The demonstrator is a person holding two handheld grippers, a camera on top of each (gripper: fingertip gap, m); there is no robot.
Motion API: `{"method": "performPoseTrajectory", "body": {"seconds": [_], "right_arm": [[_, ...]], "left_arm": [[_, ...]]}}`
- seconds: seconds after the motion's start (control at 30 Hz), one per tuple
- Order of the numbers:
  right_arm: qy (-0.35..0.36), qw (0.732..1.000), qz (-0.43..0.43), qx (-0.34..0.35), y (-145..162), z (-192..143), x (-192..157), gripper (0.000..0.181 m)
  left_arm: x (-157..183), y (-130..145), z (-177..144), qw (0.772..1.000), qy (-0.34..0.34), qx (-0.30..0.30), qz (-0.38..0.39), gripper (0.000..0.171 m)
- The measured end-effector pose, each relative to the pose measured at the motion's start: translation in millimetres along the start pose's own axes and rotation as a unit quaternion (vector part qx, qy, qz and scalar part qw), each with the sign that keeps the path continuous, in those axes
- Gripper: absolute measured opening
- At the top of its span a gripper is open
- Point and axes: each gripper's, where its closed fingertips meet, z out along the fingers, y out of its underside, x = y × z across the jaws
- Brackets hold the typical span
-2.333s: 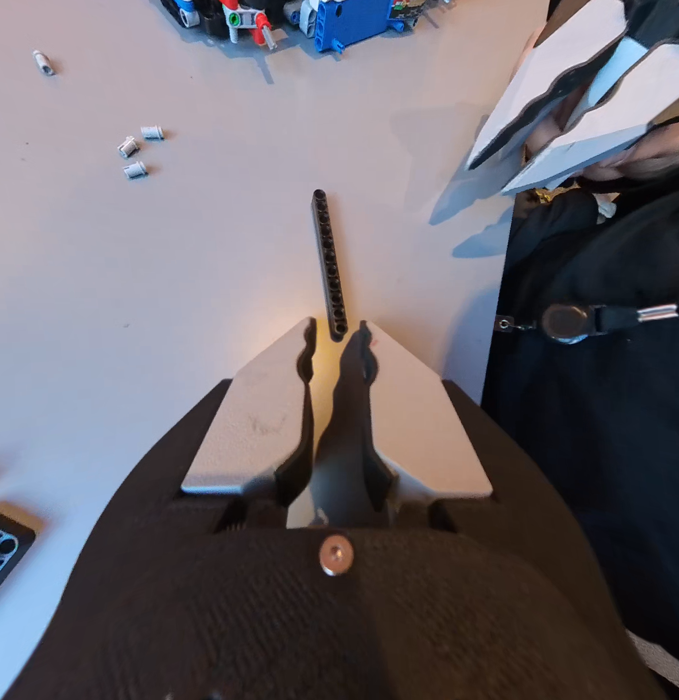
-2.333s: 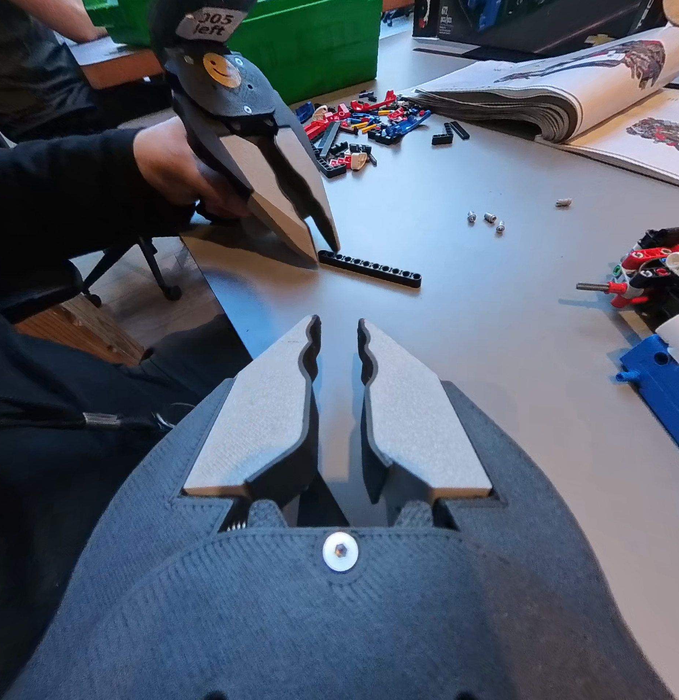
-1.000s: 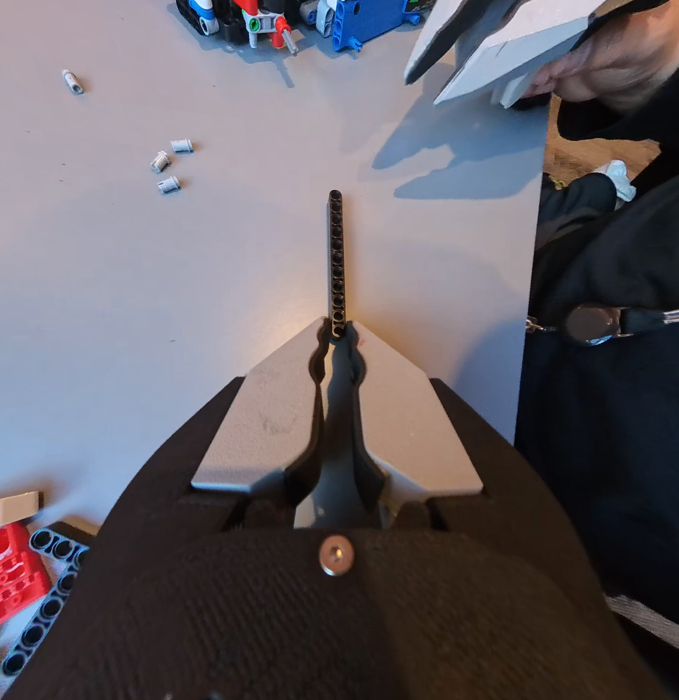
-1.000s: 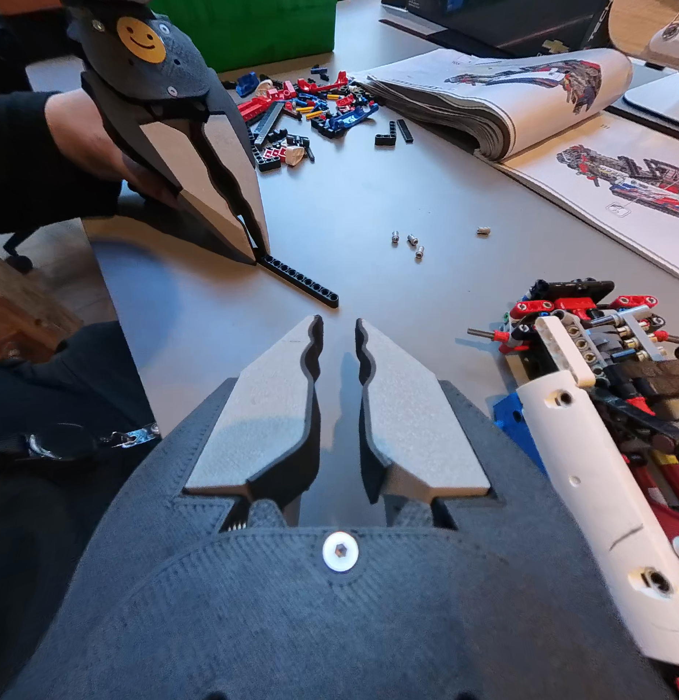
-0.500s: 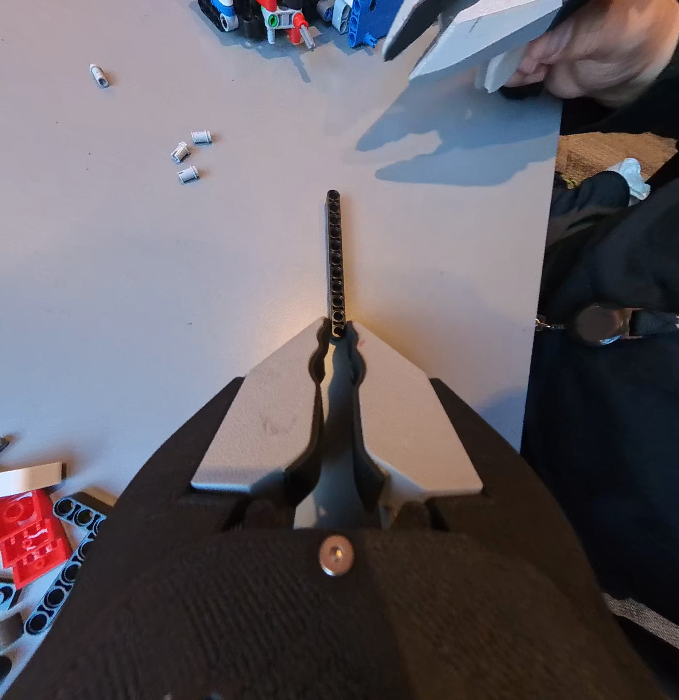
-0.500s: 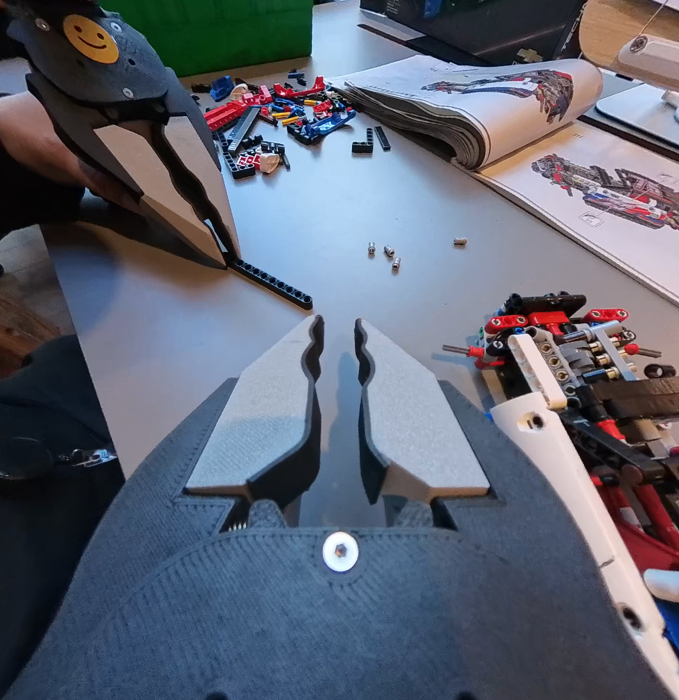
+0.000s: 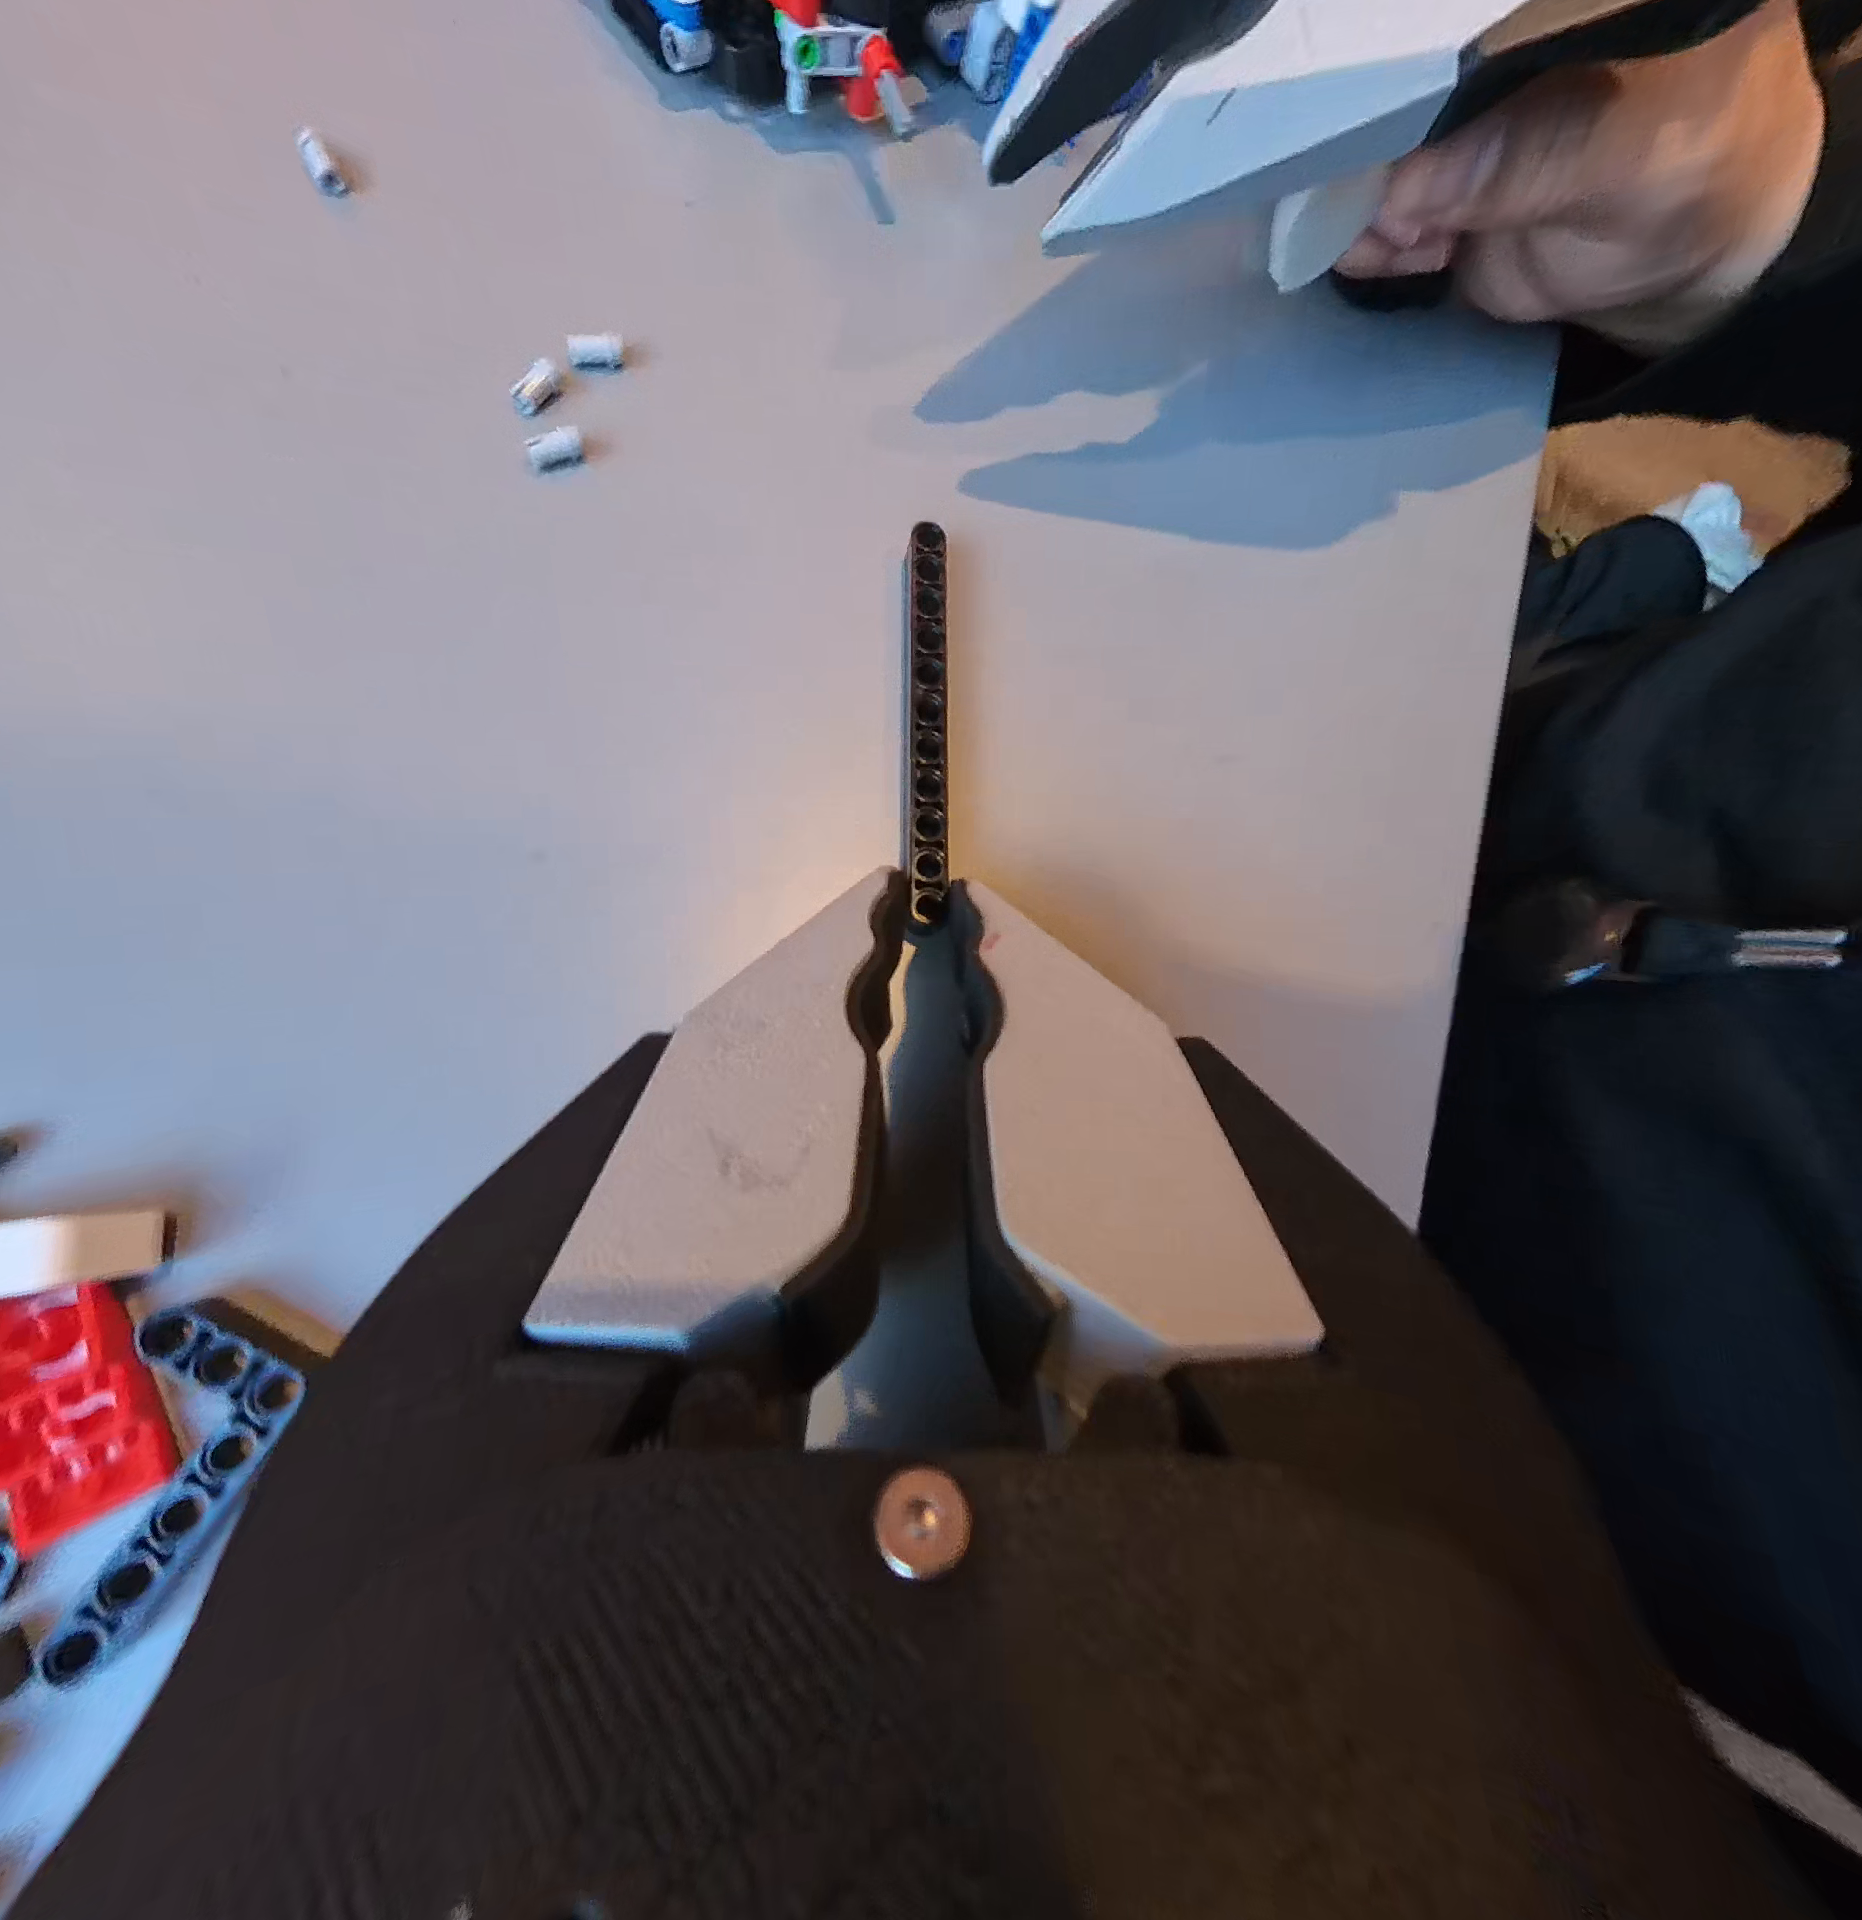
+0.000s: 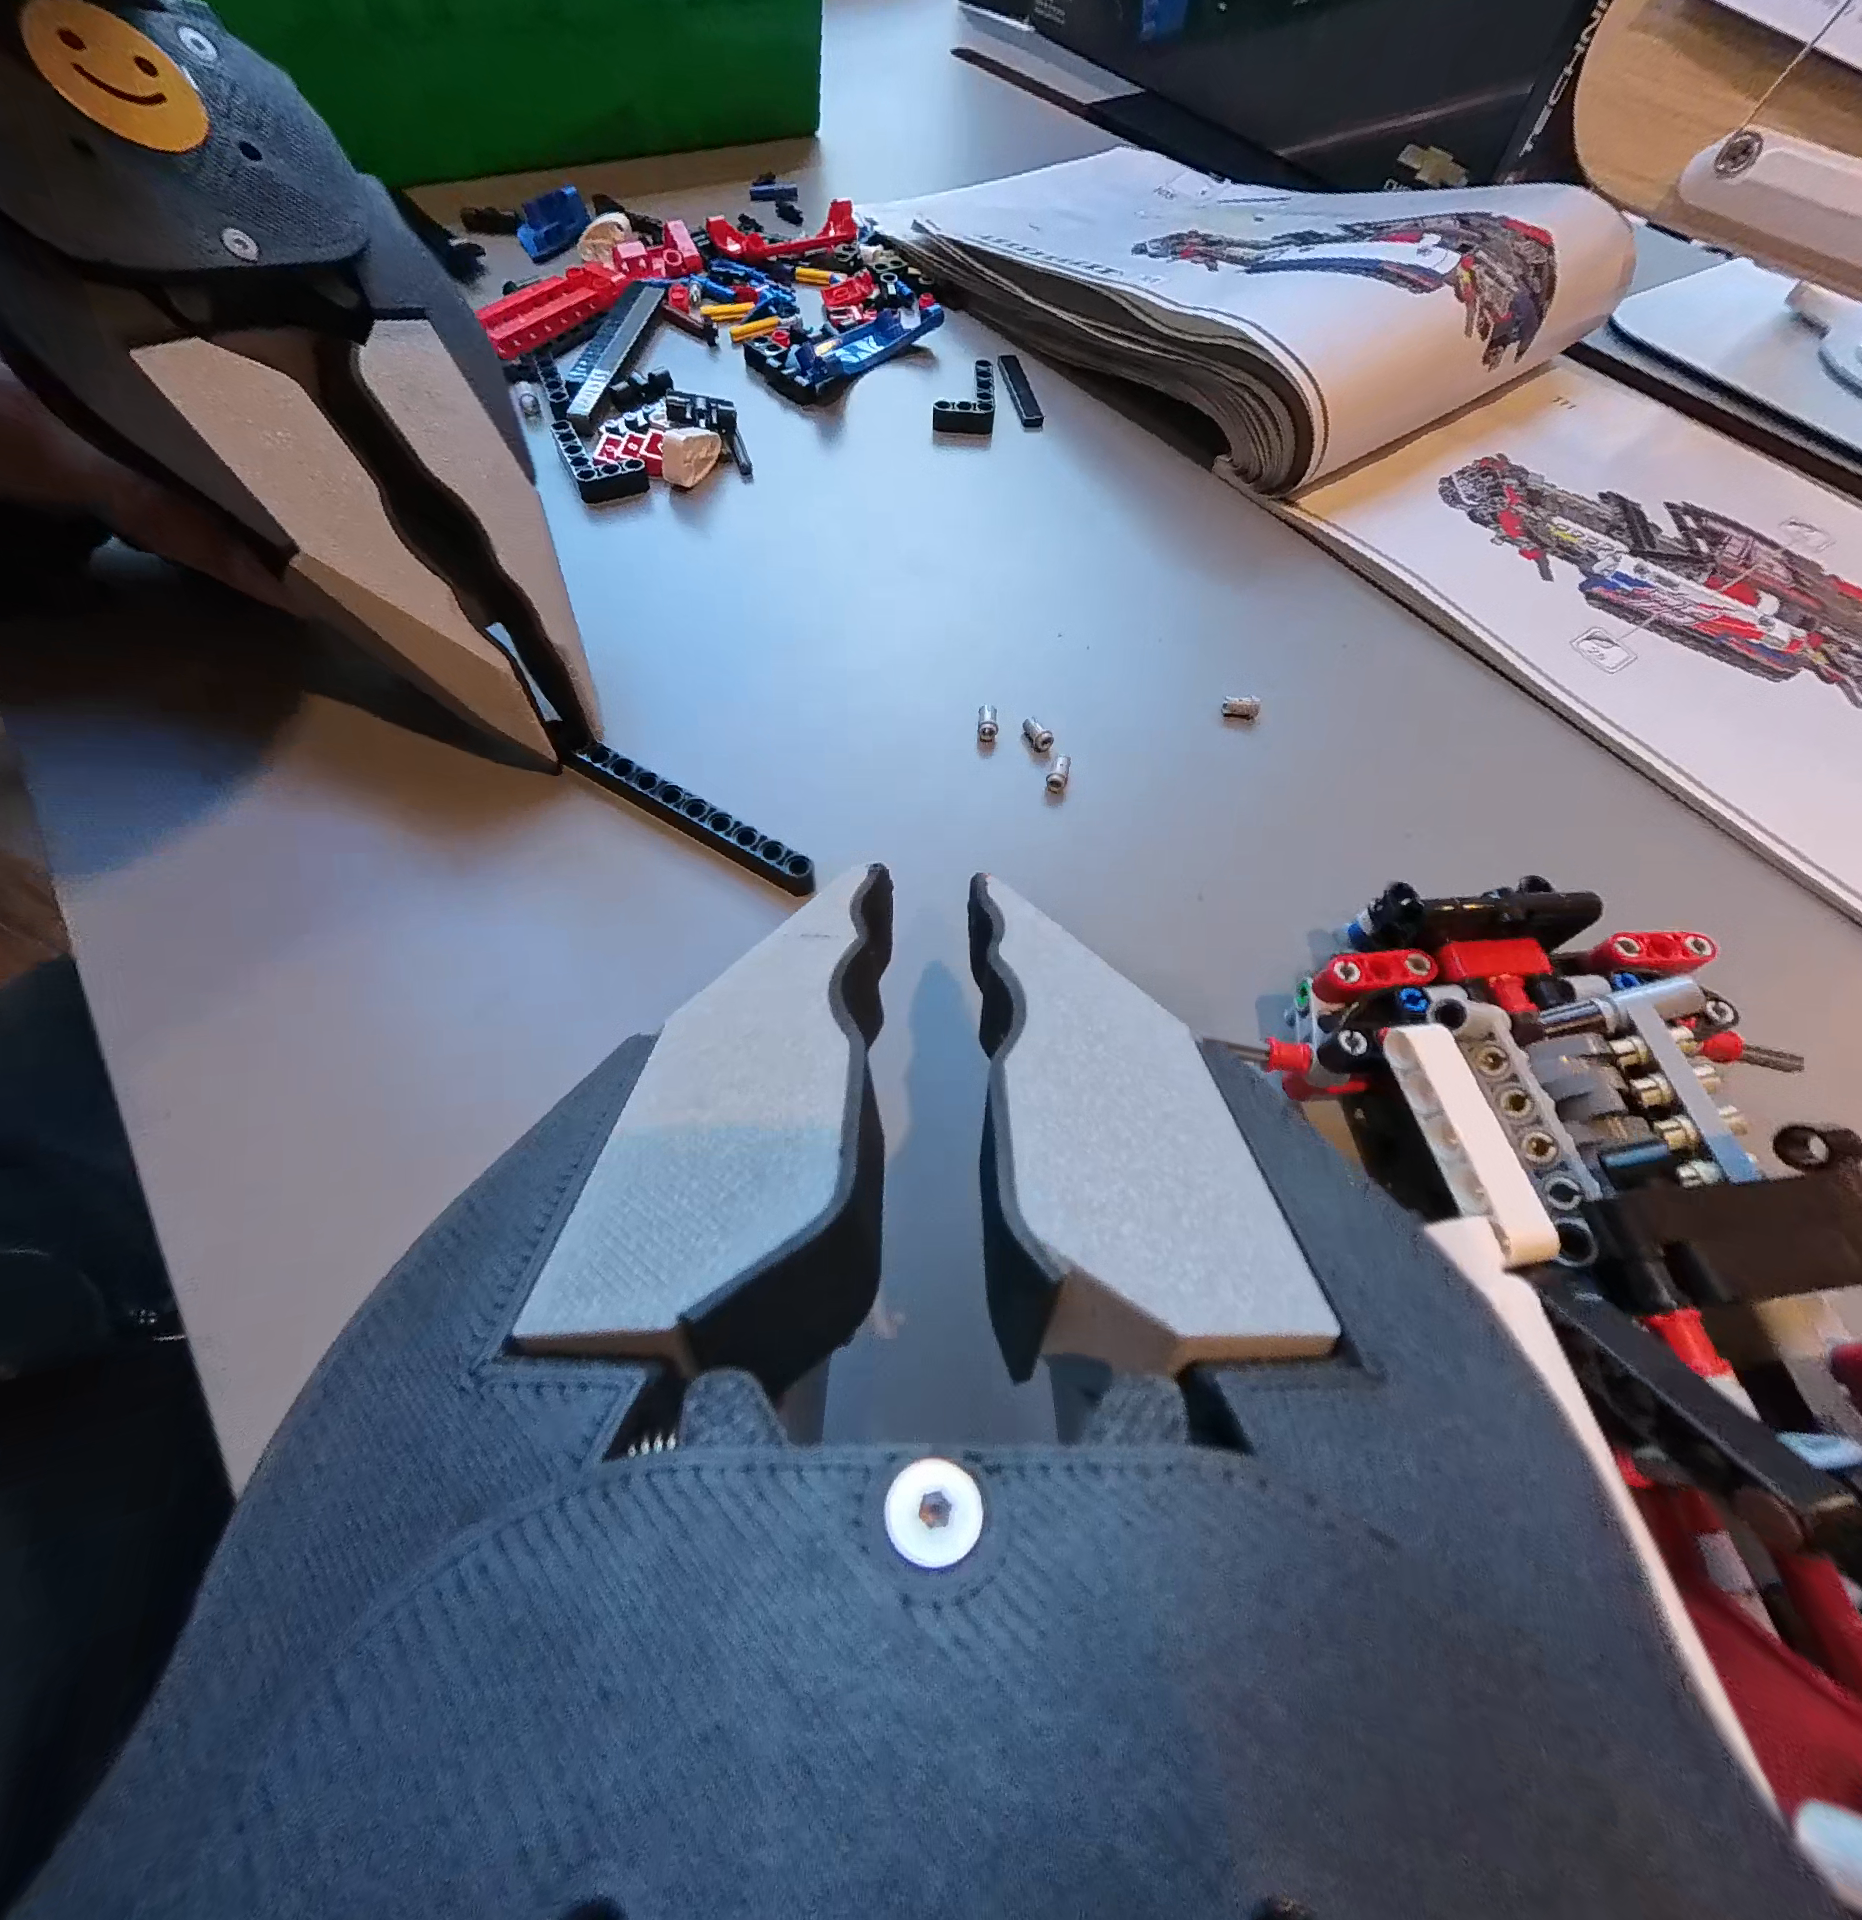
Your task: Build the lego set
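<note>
Black lego beam: long, thin, one row of round holes along its length; lies flat on grey tabletop, near the edge by the person. Judged light, rigid hard plastic, smooth-sided and apt to slip or swing if held at one tip only; not fragile. Best hold judged across the narrow sides, nearer mid-length for control; an end grip leaves the far end free for mating.

Left hand-held gripper: clenched on the near end of the beam, tips pinching the last hole or so, rest of beam projecting straight ahead on the tabletop. Same grip seen from the right wrist view.

Right hand-held gripper: slightly parted, narrow gap between the pads, grasping nothing, hovering above the tabletop just short of the beam's far end.

Nearby: partly built model to the right; three small grey pins; loose parts pile; open instruction booklet.
</note>
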Motion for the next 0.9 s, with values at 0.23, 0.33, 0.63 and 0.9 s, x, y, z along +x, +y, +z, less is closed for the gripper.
{"method": "performPoseTrajectory", "body": {"seconds": [0.23, 0.33, 0.63, 0.9], "right_arm": [[0.009, 1.000, 0.002, -0.016, -5, 20, 6, 0.012], [0.024, 1.000, 0.004, -0.018, -9, 31, 12, 0.015], [0.039, 0.998, 0.021, -0.041, -16, 61, 29, 0.020], [0.043, 0.997, 0.027, -0.060, -17, 76, 38, 0.025]], "left_arm": [[-7, 5, -8, 0.999, -0.019, 0.009, -0.031, 0.005], [-11, 6, -11, 0.999, -0.033, 0.010, -0.030, 0.005], [-26, 10, -20, 0.997, -0.055, 0.020, -0.058, 0.004], [-26, 10, -20, 0.996, -0.043, 0.022, -0.071, 0.005]]}}
